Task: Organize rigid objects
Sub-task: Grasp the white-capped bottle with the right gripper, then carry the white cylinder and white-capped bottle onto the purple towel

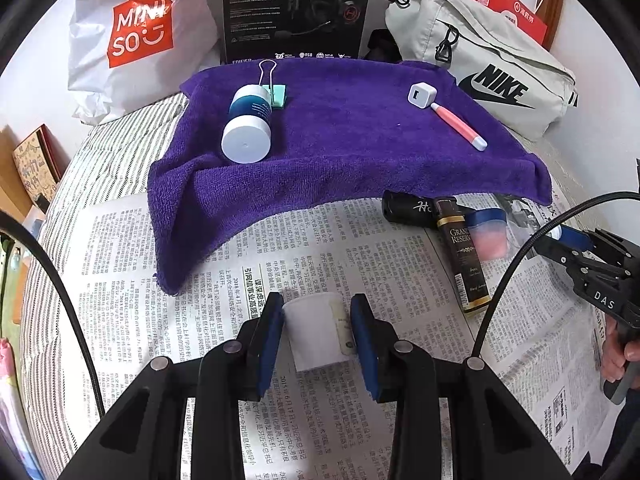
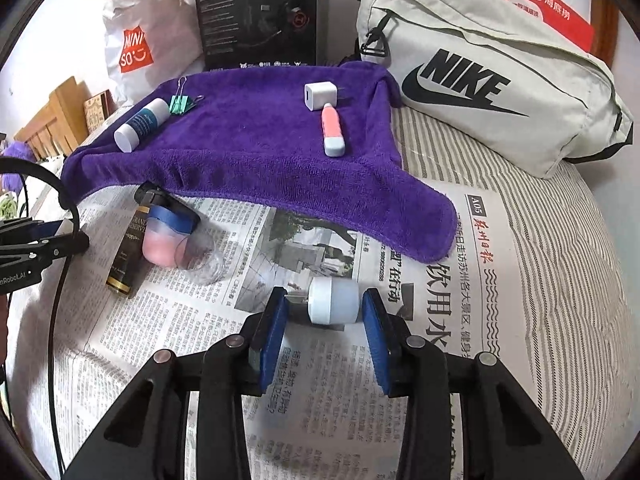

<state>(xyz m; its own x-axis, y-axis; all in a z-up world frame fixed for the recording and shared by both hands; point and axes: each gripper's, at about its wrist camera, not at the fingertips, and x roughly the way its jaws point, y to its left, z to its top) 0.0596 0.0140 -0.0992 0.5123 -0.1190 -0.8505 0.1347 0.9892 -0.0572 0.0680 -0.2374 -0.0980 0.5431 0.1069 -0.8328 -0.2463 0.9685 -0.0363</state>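
Observation:
A purple towel [image 1: 340, 136] [image 2: 256, 148] lies on newspaper and bears a blue-and-white bottle [image 1: 249, 124] [image 2: 141, 124], a green binder clip [image 1: 276, 94] [image 2: 182, 104], a white charger cube [image 1: 421, 95] [image 2: 320, 95] and a pink-and-white pen-like stick [image 1: 458, 125] [image 2: 333, 130]. My left gripper [image 1: 317, 334] has its jaws closed around a white cylindrical container [image 1: 318, 332]. My right gripper [image 2: 326, 320] has its jaws around a small white-and-grey jar [image 2: 334, 300], with a gap at the left pad. A black-gold bottle [image 1: 464, 256] [image 2: 130, 248], a black tube [image 1: 408, 208] and a pink blue-capped jar [image 1: 490, 232] [image 2: 166, 236] lie on the newspaper.
A Nike bag [image 1: 492, 68] [image 2: 492, 76], a black headset box [image 1: 296, 8] [image 2: 256, 12], a Miniso bag [image 1: 136, 36] [image 2: 140, 40] and a red paper bag [image 1: 504, 4] [image 2: 532, 0] stand behind the towel. A clear plastic lid [image 2: 208, 264] lies by the pink jar. Striped bedding [image 2: 560, 240] surrounds the newspaper [image 1: 320, 264].

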